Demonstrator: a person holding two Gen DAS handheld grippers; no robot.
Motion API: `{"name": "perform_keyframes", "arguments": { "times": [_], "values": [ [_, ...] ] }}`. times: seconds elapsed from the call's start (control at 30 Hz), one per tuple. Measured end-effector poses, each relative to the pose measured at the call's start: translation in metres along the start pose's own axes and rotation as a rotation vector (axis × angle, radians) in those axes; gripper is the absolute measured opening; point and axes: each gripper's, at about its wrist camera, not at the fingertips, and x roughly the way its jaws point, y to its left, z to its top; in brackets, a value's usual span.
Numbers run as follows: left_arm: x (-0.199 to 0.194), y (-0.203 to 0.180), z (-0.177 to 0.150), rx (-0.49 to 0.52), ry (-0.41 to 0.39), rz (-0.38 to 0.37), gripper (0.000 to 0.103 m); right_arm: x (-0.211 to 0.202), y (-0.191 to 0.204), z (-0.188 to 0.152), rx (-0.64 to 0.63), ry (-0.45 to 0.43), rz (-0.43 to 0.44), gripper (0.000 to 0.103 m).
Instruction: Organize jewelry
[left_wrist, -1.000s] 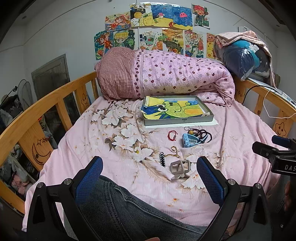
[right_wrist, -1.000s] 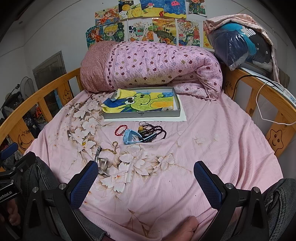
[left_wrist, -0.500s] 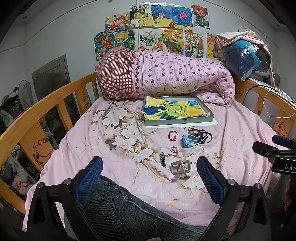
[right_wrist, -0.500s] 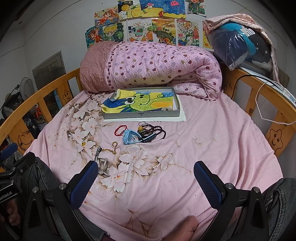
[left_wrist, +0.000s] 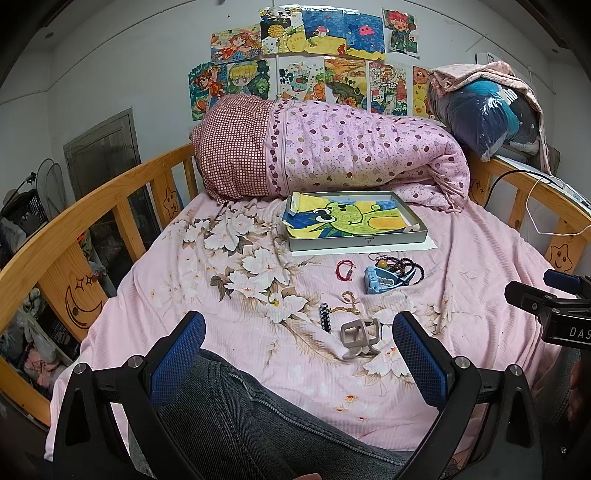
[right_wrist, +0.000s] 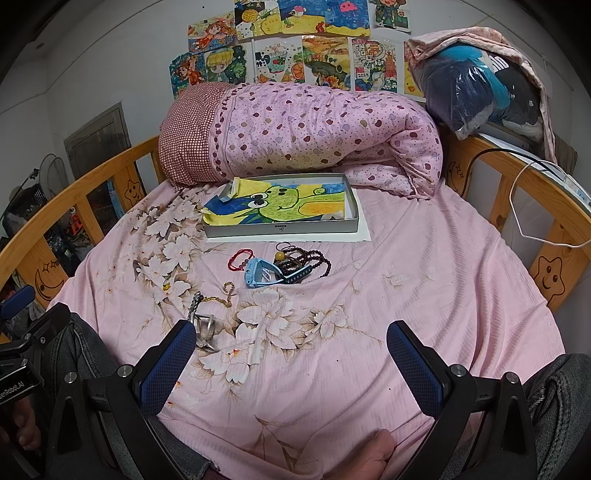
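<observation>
Jewelry lies on the pink floral bedsheet: a red cord bracelet (left_wrist: 345, 269) (right_wrist: 241, 258), a blue watch (left_wrist: 380, 279) (right_wrist: 263, 276), dark bead strings (left_wrist: 404, 264) (right_wrist: 308, 258), a gold chain (left_wrist: 347, 304) (right_wrist: 222, 295), a black-and-white strand (left_wrist: 324, 317) (right_wrist: 194, 307) and a grey hair claw (left_wrist: 360, 334) (right_wrist: 205, 328). A grey tray (left_wrist: 356, 239) (right_wrist: 280, 230) lined with a frog drawing sits behind them. My left gripper (left_wrist: 297, 354) is open and empty over my denim knee. My right gripper (right_wrist: 291, 363) is open and empty, low over the sheet.
A rolled pink quilt (left_wrist: 332, 147) lies against the wall behind the tray. Wooden bed rails (left_wrist: 92, 206) (right_wrist: 535, 206) run along both sides. A white cable (right_wrist: 524, 206) hangs over the right rail. Bagged clothes (right_wrist: 480, 81) sit at the back right.
</observation>
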Motion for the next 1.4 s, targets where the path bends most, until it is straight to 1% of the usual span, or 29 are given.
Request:
{"name": "perform_keyframes", "arguments": {
  "times": [0.87, 0.9, 0.93, 1.07, 1.27, 1.33, 1.4],
  "values": [
    [0.0, 0.0, 0.0, 0.0, 0.002, 0.001, 0.099, 0.0, 0.0, 0.0, 0.0, 0.001, 0.0, 0.103],
    [-0.002, 0.001, 0.008, 0.0, 0.004, 0.002, 0.099, 0.0, 0.0, 0.0, 0.001, 0.001, 0.0, 0.103],
    [-0.006, 0.004, 0.007, 0.001, 0.005, 0.003, 0.099, 0.0, 0.0, 0.0, 0.001, 0.001, 0.0, 0.103],
    [0.001, 0.006, 0.005, 0.002, 0.014, 0.007, 0.099, 0.001, 0.0, 0.0, 0.001, 0.002, -0.001, 0.103],
    [0.009, 0.004, 0.003, 0.004, 0.059, 0.028, 0.099, 0.004, -0.003, 0.0, 0.025, 0.014, -0.01, 0.103],
    [0.015, 0.005, 0.005, -0.001, 0.092, 0.03, 0.099, 0.005, -0.006, 0.002, 0.053, 0.022, -0.005, 0.103],
    [0.024, 0.008, 0.006, -0.013, 0.131, 0.016, 0.099, 0.005, -0.012, 0.003, 0.079, 0.027, 0.001, 0.103]
  ]
}}
